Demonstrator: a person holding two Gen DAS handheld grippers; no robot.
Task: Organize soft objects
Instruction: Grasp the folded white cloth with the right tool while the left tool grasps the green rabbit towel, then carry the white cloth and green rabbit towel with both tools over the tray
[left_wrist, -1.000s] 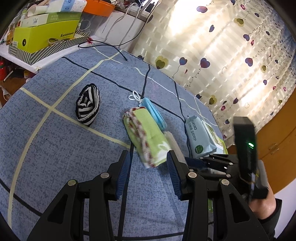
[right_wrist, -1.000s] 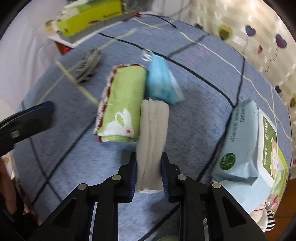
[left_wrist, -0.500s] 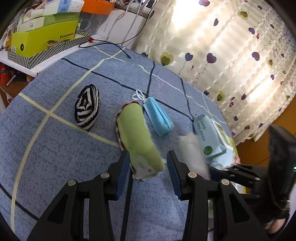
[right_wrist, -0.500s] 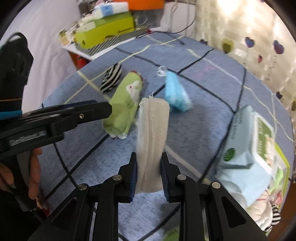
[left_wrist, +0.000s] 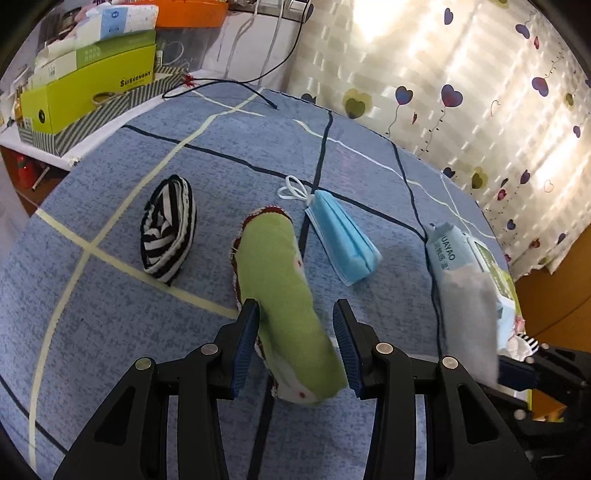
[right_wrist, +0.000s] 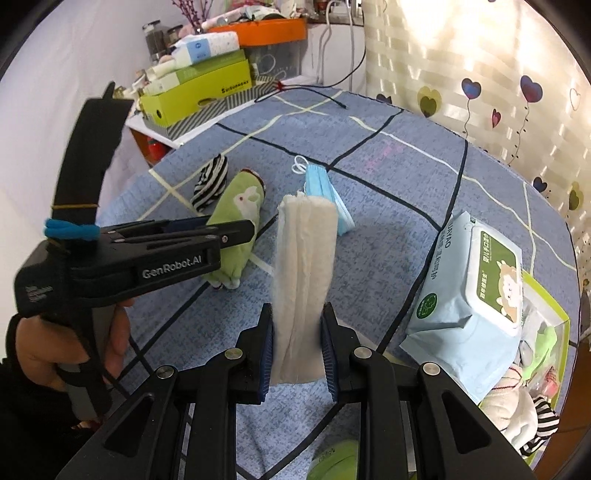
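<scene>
White folded cloth (right_wrist: 303, 280) now lifted; green towel (left_wrist: 284, 291) now between left hand-held gripper (left_wrist: 298, 343) fingers

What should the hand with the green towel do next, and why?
Probably close the left gripper on the green towel. Its fingers sit either side of the roll with a gap on the right, so the towel isn't pinched yet. The right gripper already holds the white cloth up off the blue bedspread.

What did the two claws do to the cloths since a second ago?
The right claw lifted the white cloth off the table, gripping it all along. The left claw moved in around the green towel, open, with one finger touching it. The striped sock, mask and wipes stayed put.
</scene>
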